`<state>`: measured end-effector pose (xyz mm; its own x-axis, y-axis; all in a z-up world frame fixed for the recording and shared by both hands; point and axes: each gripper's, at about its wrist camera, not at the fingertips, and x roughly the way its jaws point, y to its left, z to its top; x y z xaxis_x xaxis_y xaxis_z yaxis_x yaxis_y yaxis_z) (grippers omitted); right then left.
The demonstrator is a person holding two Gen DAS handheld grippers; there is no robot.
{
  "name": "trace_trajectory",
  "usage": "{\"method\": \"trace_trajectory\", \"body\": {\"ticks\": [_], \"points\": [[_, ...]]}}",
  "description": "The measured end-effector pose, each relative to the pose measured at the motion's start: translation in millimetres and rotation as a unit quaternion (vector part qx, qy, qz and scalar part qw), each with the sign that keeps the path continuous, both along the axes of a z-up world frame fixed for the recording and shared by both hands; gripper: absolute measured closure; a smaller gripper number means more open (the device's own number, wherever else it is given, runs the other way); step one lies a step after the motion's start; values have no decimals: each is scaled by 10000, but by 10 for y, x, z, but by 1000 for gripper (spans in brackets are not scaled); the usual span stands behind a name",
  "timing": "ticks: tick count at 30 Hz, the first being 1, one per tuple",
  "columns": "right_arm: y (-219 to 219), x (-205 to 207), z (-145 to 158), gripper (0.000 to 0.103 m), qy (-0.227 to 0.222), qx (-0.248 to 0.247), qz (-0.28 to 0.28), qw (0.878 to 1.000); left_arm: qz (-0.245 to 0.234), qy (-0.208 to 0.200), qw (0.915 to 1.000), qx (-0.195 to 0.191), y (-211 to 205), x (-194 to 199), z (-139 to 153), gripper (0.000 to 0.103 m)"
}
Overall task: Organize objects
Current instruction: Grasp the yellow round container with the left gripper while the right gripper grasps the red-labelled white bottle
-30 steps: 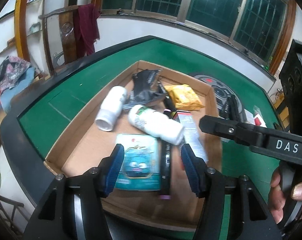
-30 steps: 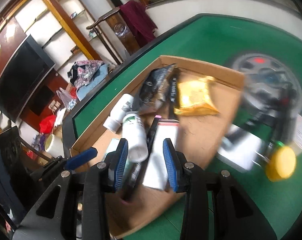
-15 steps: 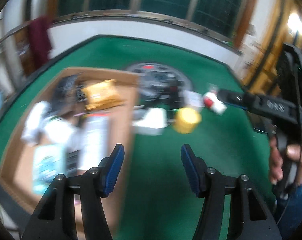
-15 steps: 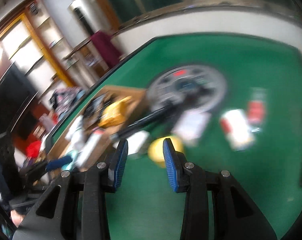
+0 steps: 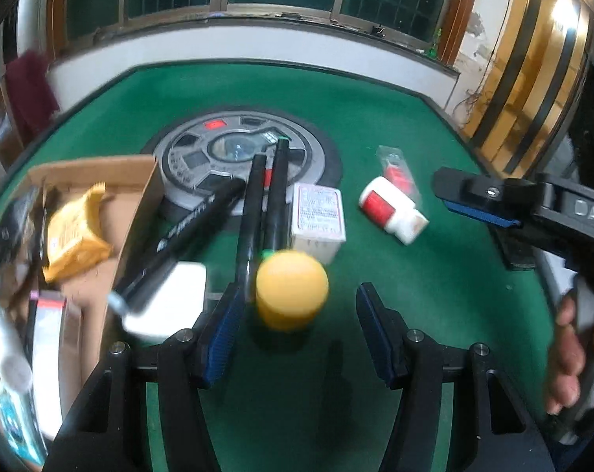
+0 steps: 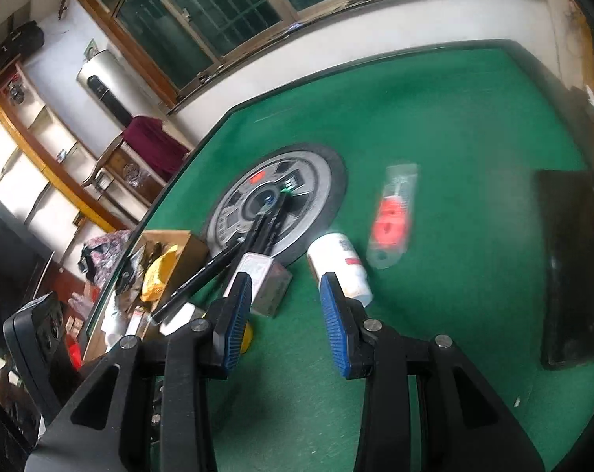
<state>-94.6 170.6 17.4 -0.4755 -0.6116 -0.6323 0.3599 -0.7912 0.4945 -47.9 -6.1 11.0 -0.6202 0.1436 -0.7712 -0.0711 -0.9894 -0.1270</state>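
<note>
We held the left hand-held gripper apart, empty, just below a round yellow plastic jar on the green felt bench. The right hand-held gripper also stood apart, gripping nothing, at lower centre of its frame.

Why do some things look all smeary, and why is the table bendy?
Left wrist view: the cardboard box and its contents at the left edge are smeared by motion blur, the yellow pot is soft, and a lamp glares top right. Right wrist view: the red packet is streaked. In both, the fisheye lens curves the green table and window frames.
</note>
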Motion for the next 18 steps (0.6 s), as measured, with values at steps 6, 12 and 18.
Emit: {"method": "trace_trajectory", "body": {"ticks": [6, 12, 18], "points": [[98, -85, -70, 70, -112, -17, -186, 9998, -47, 73, 9991, -423, 148, -87, -97, 68], [113, -149, -123, 70, -190, 36, -224, 9996, -67, 110, 9990, -426, 135, 33, -135, 68], [8, -176, -169, 70, -137, 258, -97, 9995, -201, -61, 9992, -326, 118, 423, -106, 68]]}}
